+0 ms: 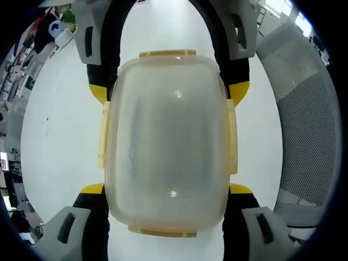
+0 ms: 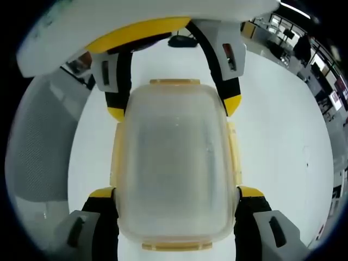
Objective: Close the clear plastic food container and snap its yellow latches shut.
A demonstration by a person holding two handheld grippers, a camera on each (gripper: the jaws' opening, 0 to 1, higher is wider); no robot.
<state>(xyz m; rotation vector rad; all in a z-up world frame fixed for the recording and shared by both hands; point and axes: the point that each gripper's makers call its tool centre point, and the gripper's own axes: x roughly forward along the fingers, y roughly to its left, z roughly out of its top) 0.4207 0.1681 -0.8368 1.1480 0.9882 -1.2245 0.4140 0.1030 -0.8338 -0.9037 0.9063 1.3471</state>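
The clear plastic food container (image 1: 167,144) sits with its lid on, on the white table (image 1: 60,136), its yellow latches (image 1: 103,136) lying along all four edges. In the left gripper view my left gripper (image 1: 167,190) straddles its near end, fingers (image 1: 91,190) spread just outside the walls, while my right gripper (image 1: 168,89) brackets the far end from the opposite side. In the right gripper view my right gripper fingers (image 2: 251,193) stand likewise wide beside the container. A grey mesh chair (image 1: 307,119) stands beside the table.
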